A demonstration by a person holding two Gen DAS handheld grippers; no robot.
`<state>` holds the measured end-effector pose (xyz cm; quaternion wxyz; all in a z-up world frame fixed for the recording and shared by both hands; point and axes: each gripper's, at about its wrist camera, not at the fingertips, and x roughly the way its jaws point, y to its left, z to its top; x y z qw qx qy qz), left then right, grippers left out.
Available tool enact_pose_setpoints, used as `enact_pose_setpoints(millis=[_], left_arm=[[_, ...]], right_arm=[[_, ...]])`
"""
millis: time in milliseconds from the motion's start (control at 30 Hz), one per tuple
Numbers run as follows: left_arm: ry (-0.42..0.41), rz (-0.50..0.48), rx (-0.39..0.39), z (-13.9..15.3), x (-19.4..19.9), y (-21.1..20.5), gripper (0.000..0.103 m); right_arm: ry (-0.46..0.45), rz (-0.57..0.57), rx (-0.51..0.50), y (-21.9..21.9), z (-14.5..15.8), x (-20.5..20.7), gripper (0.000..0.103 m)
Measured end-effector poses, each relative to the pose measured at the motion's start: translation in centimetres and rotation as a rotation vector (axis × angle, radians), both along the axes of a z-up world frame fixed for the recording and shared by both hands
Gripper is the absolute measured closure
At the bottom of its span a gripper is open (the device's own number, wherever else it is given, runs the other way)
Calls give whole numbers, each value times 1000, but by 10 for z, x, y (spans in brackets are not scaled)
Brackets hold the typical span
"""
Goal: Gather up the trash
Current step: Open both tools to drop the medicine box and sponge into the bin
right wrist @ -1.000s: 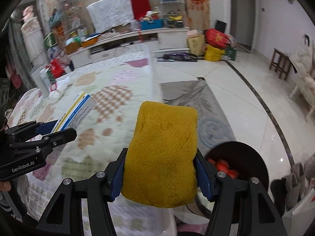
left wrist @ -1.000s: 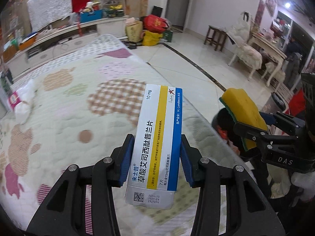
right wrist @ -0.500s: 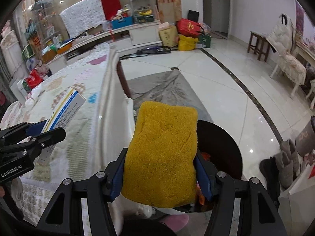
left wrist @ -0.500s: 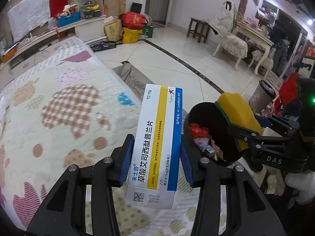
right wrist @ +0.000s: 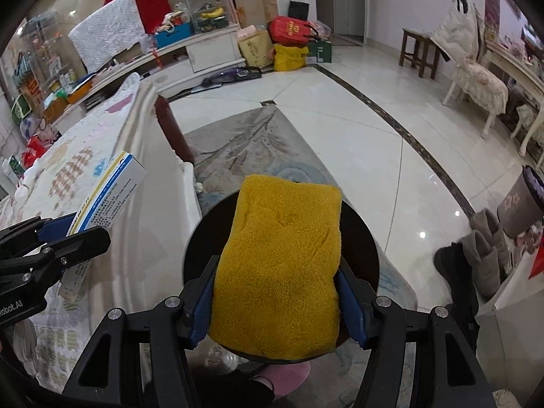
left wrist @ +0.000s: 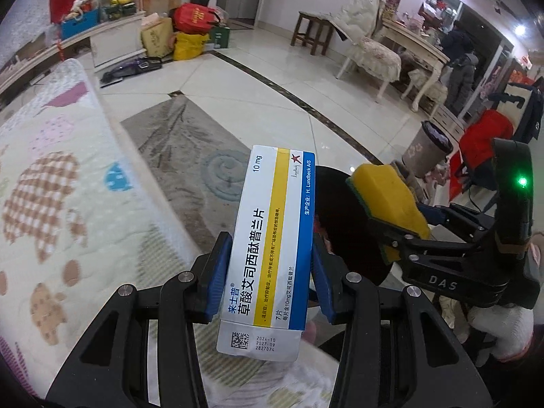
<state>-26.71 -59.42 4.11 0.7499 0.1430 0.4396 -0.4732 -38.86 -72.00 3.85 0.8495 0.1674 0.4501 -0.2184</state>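
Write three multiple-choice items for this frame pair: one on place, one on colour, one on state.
1. Where is the yellow rectangular sponge relative to the round dark trash bin?
A. Above its opening
B. On the quilt
C. On the floor tiles

2. What colour is the lengthwise stripe on the white cardboard medicine box?
A. Red
B. Yellow
C. Green

3. What is the left claw doing?
A. Open and empty
B. Clamped on the box
C. Holding a sponge

Answers:
1. A: in the right wrist view the sponge, held in the right claw, overlaps the bin's rim and interior.
2. B: a yellow band runs the box's length beside a blue edge.
3. B: both blue pads press the box's sides.
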Motion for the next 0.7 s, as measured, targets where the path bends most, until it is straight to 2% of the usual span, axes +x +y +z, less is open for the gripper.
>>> enact_pose_setpoints(millis=[233, 367, 533, 567, 633, 700], left_arm=[[17, -28, 13, -7, -9, -24, 60], [55, -37, 14, -12, -5, -31, 60], [103, -44, -2, -18, -2, -39, 58], [113, -44, -8, -19, -1, -40, 58], [131, -46, -17, -19, 0, -40, 43], [146, -43, -34, -18, 2, -39, 41]], right_arm=[[13, -29, 16, -14, -9, -5, 41], [20, -41, 22, -19, -13, -6, 41], [28, -77, 45, -28, -17, -7, 34], [27, -84, 47, -30, -17, -7, 34], [22, -97, 50, -32, -16, -10, 33], [21, -100, 53, -34, -16, -11, 33]])
